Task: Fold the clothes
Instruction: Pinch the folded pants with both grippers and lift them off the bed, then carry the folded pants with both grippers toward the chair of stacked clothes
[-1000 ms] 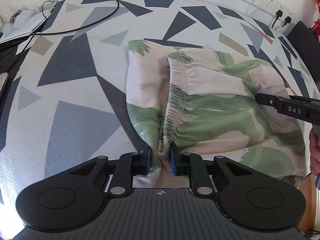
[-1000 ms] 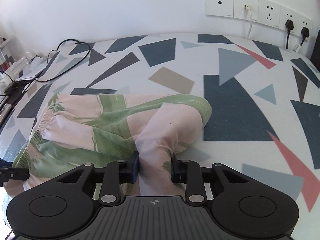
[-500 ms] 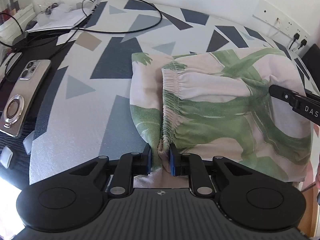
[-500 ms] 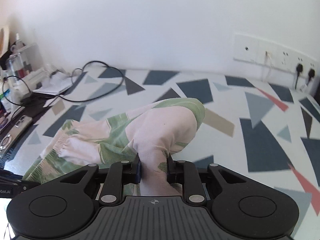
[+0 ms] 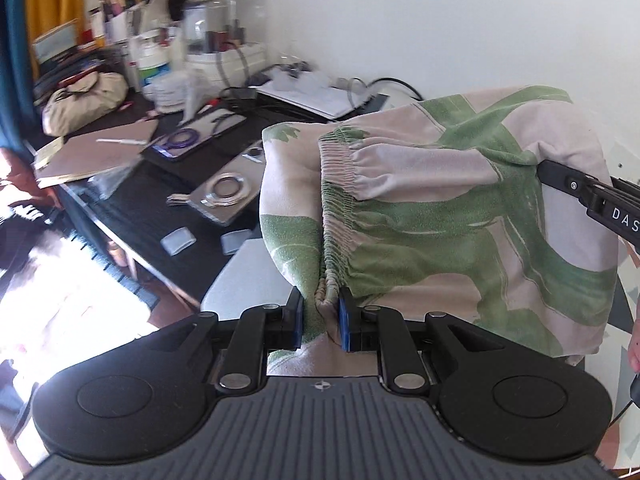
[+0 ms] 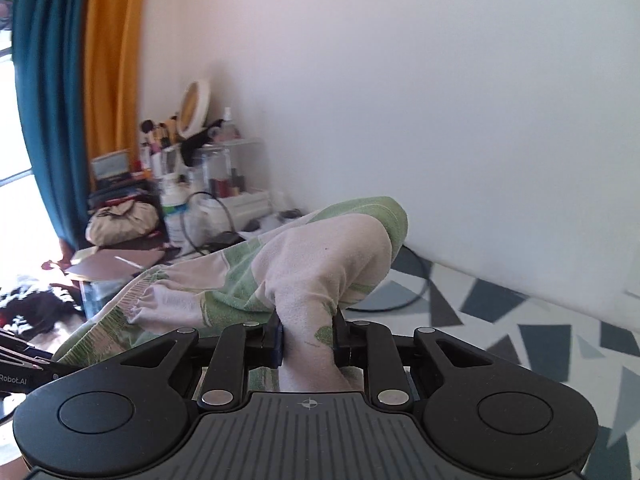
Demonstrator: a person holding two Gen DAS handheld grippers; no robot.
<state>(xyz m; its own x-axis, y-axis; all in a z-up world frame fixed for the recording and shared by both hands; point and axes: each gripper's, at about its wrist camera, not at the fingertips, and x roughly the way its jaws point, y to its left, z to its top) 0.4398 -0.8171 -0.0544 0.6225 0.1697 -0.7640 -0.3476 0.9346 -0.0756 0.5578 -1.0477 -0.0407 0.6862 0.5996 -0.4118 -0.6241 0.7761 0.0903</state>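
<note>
- Your left tool (image 5: 321,322) is clenched on the gathered elastic waistband of the shorts (image 5: 440,216); your right tool (image 6: 308,340) is clenched on a bunched fold of the same shorts at the opposite end. The right tool's jaws have just been closing, with the cloth between them.
- The shorts hang in the air between the two tools, above the patterned tabletop (image 6: 540,340), with the cluttered dark desk (image 5: 132,184) beyond on the left.
- The step in hand looks like carrying the half-folded shorts up and over for the next fold or to set them down.
- Keep both tools level with each other, so the cloth stays spread and the lower edge does not sag into a heap.
- Hold the two grips apart enough to keep mild tension, but do not pull so hard that the fabric slips from the pads.
- Bring the far edge down on the tabletop first, then lay the rest toward you.
- Keep clear of the black cable (image 6: 400,292) on the tabletop near the wall.
- The shorts are soft, pale pink with broad green leaf shapes and a ruffled waistband (image 5: 340,184). They are already doubled over, with one layer lying across another.
- The cloth looks limp and light, so expect it to swing with quick moves.
</note>
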